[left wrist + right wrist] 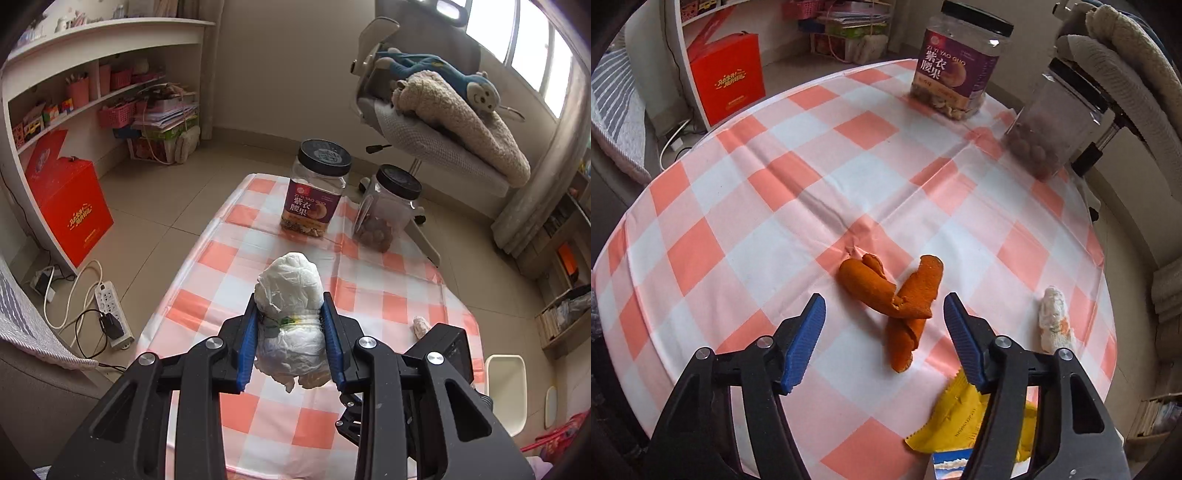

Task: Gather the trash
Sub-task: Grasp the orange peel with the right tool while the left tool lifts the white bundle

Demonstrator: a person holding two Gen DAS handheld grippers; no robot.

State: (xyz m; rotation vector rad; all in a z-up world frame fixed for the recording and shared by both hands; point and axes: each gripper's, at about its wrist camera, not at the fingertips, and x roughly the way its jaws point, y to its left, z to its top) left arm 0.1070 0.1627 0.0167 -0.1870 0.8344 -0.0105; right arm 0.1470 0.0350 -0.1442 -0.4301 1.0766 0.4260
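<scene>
Left wrist view: the left gripper [290, 325] has its blue pads pressed against both sides of a rolled white diaper [290, 314] and holds it above the checked tablecloth [369, 291]. Beyond it stand two black-lidded clear jars. The nearer-left jar [316, 192] bears a purple label reading "ZI YI YAO GUO" over large Chinese characters; the other jar [388, 210], just beside it, has no label facing the camera and sits close to the table's far right edge. A red box [70, 210] with gold Chinese lettering stands on the floor by the shelves, well apart from the table.

From the right wrist view, the right gripper [884, 310] has its jaws apart, either side of curled orange peel [897, 295] lying on the cloth, the pads not touching it. A crumpled tissue [1054, 319] lies near the right table edge, and a yellow wrapper [956, 417] with small unreadable print lies under the right finger. Left of the peel, the cloth lies bare to its edge.
</scene>
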